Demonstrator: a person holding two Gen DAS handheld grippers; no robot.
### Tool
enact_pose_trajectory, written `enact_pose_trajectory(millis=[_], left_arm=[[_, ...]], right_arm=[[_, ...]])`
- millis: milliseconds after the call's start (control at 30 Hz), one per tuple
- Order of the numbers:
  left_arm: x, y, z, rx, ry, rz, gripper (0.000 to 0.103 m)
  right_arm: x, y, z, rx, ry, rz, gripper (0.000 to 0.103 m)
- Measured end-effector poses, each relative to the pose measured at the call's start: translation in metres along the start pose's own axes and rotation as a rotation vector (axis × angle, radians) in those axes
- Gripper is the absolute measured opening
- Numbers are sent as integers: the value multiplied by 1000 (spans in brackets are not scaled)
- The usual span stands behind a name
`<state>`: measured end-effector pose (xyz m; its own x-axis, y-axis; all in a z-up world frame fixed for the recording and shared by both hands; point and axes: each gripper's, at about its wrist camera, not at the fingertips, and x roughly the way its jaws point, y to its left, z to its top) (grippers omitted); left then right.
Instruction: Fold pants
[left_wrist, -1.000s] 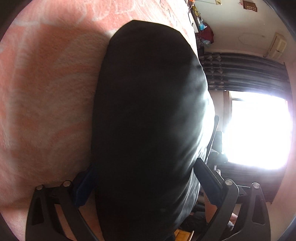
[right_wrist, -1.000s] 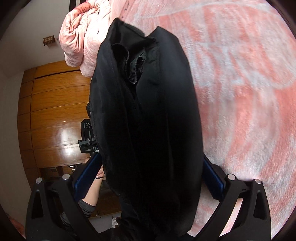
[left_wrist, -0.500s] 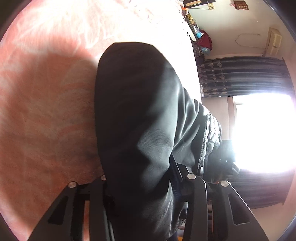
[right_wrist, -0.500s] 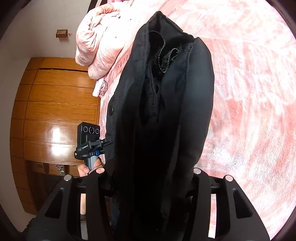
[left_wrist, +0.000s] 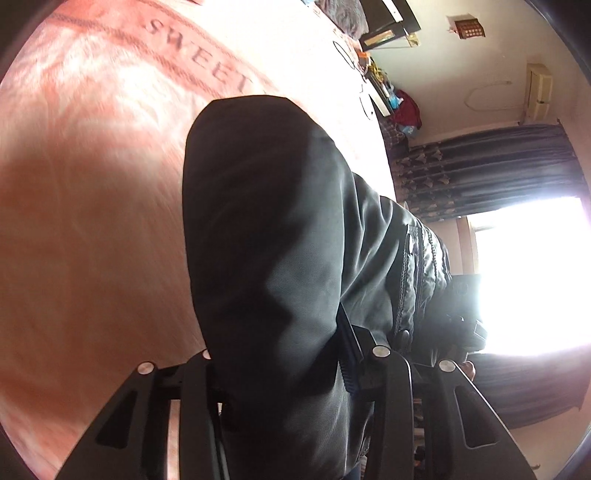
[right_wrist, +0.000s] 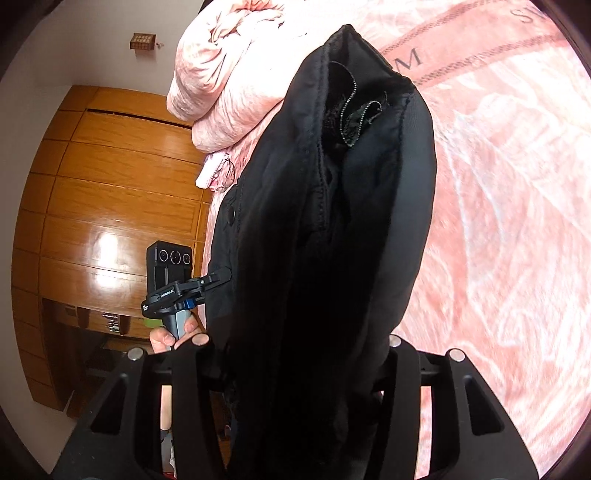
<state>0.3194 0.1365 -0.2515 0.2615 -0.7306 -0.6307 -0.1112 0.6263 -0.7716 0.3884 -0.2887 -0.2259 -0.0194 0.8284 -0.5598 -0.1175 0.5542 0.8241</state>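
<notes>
Both grippers are clamped on the black pants (left_wrist: 280, 258), which hang bunched above the pink blanket (left_wrist: 92, 221): the left gripper (left_wrist: 280, 369) pinches one edge, the right gripper (right_wrist: 295, 354) the other, with a heaped pink quilt (right_wrist: 229, 74) beyond the pants

A pink blanket (left_wrist: 92, 206) with woven lettering covers the bed. A bunched pink quilt (right_wrist: 229, 74) lies heaped at its far end, beside glossy wooden wardrobe doors (right_wrist: 110, 192). Dark patterned curtains (left_wrist: 480, 170) hang beside a bright window (left_wrist: 532, 273), near a cluttered shelf (left_wrist: 391, 96).
</notes>
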Motion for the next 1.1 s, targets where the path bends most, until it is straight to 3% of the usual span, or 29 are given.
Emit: enact_pose_trajectory(millis=[267, 400, 567, 733, 833, 933, 1000, 1100], left_arm=[[-6, 47, 75, -53, 9, 46, 40], [-4, 76, 92, -98, 31, 29, 40], [12, 77, 99, -104, 38, 18, 53], [-17, 70, 83, -115, -44, 75, 78], [-50, 52, 63, -60, -166, 155, 84], [-62, 29, 38, 16, -229, 287, 85], [-65, 18, 19, 64, -280, 379, 85], [-55, 24, 10, 59, -268, 434, 85]], right_arm=[[62, -18, 66, 24, 52, 2, 48], [83, -43, 79, 66, 74, 11, 50], [78, -75, 66, 112, 95, 29, 59], [34, -77, 54, 125, 8, -20, 74], [-14, -60, 47, 64, -139, -189, 74], [-45, -27, 42, -26, -225, -161, 74], [-45, -5, 47, -81, -241, -156, 74], [-7, 9, 77, -71, -195, -174, 74]])
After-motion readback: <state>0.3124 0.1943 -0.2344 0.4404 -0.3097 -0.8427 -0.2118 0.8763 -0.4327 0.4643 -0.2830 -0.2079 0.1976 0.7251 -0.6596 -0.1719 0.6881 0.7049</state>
